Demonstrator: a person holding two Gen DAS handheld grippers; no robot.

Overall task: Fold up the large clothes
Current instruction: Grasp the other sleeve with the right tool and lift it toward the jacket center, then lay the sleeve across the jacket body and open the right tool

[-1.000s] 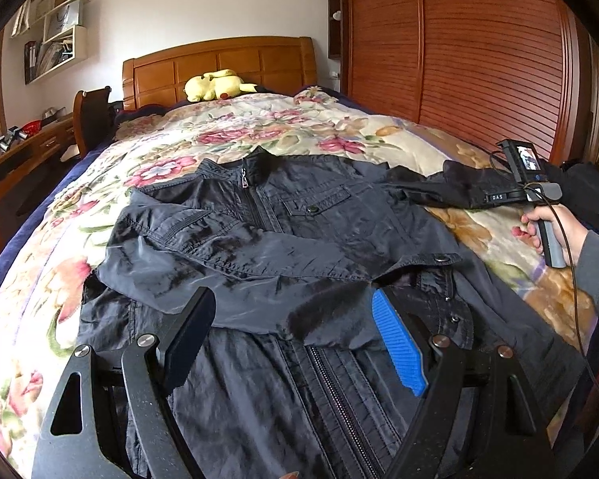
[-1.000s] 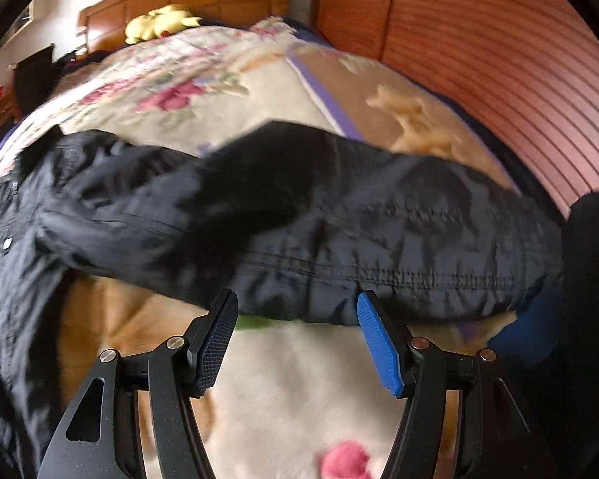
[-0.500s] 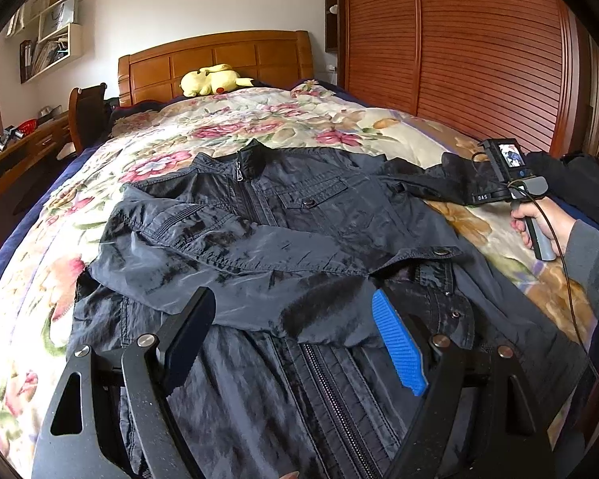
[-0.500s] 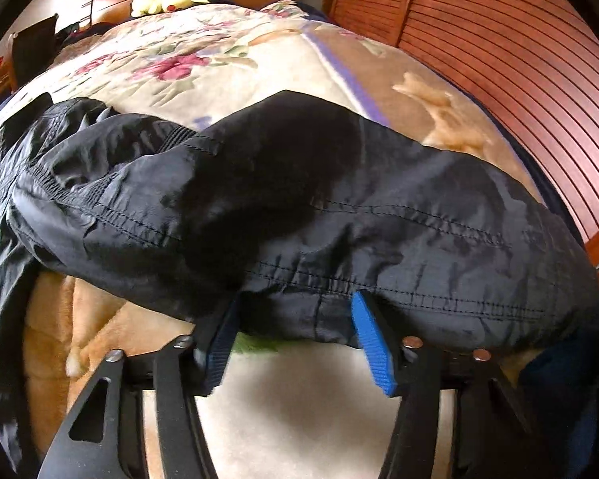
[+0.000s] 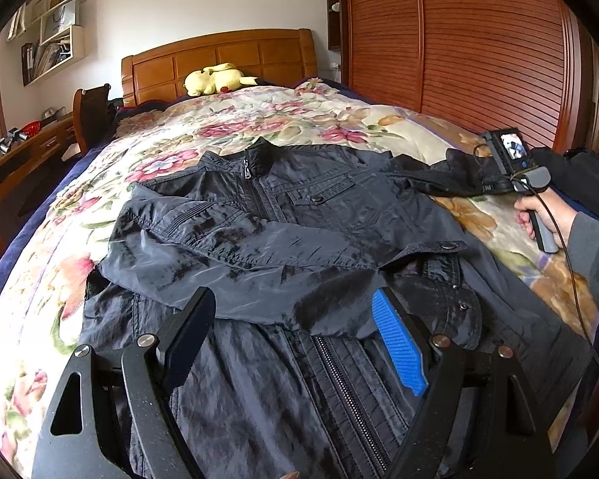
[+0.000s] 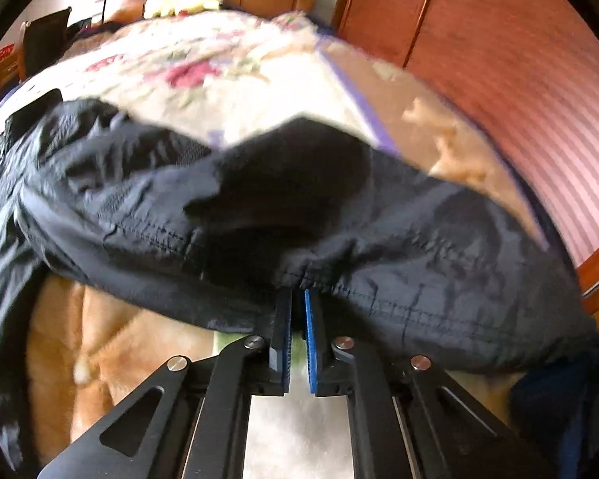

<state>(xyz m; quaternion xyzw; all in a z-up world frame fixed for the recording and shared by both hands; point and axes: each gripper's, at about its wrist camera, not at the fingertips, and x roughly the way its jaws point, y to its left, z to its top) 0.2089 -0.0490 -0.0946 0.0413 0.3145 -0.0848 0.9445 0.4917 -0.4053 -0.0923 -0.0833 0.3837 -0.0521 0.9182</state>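
Jacket [image 5: 299,215] lay flat on the flowery bed [image 5: 259,119], one sleeve already folded across the front. My right tongs [image 6: 298,299] were clamped on the other sleeve's [image 6: 379,247] hem, while my left tongs [image 5: 295,331] hung spread apart over the jacket's lower half.

Open left tongs [image 5: 293,343] over jacket [image 5: 299,231]

Even, soft daylight; bright from the left in the left wrist view. Sheen on the dark jacket [image 5: 299,239]; soft shadow beneath its folds. Strong fisheye bending, black vignette at all corners. Left wrist view sharp. Right wrist view motion-blurred across the bed [image 6: 227,72] and wardrobe [image 6: 519,80]; sharp only on the right claw [image 6: 297,311].
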